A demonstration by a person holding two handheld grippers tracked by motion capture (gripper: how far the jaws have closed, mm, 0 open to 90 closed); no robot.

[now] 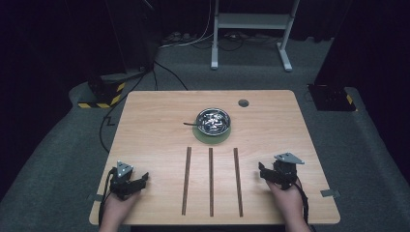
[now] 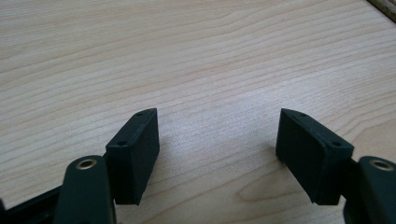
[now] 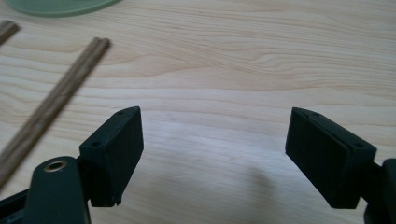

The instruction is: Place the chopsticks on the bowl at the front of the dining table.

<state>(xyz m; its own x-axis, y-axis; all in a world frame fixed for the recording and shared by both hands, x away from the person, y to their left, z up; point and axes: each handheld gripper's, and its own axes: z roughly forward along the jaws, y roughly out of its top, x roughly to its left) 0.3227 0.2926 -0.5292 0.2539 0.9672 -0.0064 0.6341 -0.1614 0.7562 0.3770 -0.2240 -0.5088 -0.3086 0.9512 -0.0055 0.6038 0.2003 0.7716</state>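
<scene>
- Chopstick pairs (image 1: 211, 181), three in all, are laid parallel on the tabletop (image 1: 154, 121) between the two hand-held grippers, likely for easy reach; a metal bowl (image 1: 213, 121) on a green plate (image 1: 212, 136) is set beyond them.
- Left hand-held gripper (image 2: 217, 140) is held wide open over bare wood, nothing gripped.
- Right hand-held gripper (image 3: 215, 140) is likewise wide open and empty, with the nearest chopstick pair (image 3: 51, 105) at its left.

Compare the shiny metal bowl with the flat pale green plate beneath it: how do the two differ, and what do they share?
The shiny metal bowl is deep with raised walls, while the pale green plate is flat. The bowl is reflective silver; the plate is matte green. The bowl holds small metallic pieces and sits on the plate, whereas the plate rests straight on the wooden table. Both are round and share the same spot beyond the three wooden strips.
</scene>
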